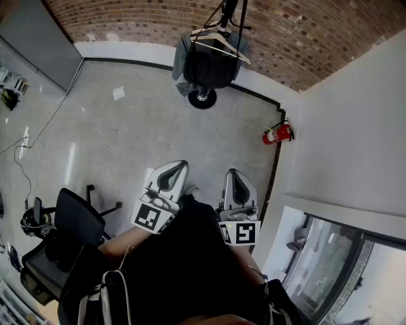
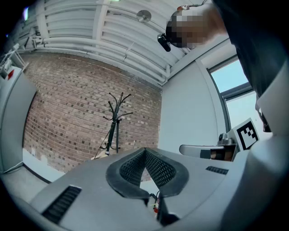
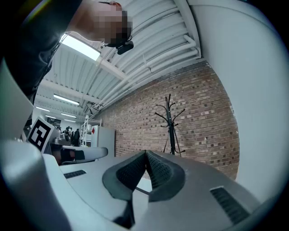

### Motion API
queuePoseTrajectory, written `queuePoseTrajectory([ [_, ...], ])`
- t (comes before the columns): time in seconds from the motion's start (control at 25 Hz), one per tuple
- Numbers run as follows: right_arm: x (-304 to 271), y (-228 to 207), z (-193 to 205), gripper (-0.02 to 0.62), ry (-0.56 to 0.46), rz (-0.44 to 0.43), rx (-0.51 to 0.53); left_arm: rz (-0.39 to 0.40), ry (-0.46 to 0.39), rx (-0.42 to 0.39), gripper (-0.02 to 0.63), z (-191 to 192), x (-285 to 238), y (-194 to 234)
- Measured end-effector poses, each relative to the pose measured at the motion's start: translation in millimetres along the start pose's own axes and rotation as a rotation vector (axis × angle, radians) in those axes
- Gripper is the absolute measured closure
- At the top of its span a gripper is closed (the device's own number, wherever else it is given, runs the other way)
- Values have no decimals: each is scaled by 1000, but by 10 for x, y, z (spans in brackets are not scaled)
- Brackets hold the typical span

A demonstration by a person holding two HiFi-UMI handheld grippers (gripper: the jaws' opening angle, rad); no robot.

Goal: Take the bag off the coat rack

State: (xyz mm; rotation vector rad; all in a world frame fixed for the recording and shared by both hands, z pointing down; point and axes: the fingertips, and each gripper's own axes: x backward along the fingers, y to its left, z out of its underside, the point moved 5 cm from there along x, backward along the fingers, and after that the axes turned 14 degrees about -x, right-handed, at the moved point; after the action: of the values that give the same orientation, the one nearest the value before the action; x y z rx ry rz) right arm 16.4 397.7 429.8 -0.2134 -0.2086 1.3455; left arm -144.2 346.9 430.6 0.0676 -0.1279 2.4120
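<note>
A black bag (image 1: 208, 66) hangs on the black coat rack (image 1: 224, 19) against the brick wall, beside a wooden hanger (image 1: 222, 43) and grey clothing. The rack's round base (image 1: 202, 99) stands on the grey floor. My left gripper (image 1: 175, 170) and right gripper (image 1: 235, 179) are held side by side close to my body, well short of the rack, both shut with nothing between the pads. In the left gripper view the rack (image 2: 115, 122) stands far ahead above the shut left gripper (image 2: 145, 152). The right gripper view shows the rack (image 3: 170, 124) beyond the shut right gripper (image 3: 146, 154).
A red fire extinguisher (image 1: 276, 134) sits at the foot of the right wall. A black office chair (image 1: 73, 222) is at my left, with cables (image 1: 25, 149) along the floor. A white paper (image 1: 118, 93) lies near the rack. A window (image 1: 330, 266) is at lower right.
</note>
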Motion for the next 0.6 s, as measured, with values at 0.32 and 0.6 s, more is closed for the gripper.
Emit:
queuePoseTrajectory([
  [0.32, 13, -46, -6, 575, 6, -22, -10, 0, 6, -6, 588, 12, -48, -57],
  [0.6, 78, -215, 66, 575, 40, -9, -43, -2, 17, -13, 588, 64, -89, -168],
])
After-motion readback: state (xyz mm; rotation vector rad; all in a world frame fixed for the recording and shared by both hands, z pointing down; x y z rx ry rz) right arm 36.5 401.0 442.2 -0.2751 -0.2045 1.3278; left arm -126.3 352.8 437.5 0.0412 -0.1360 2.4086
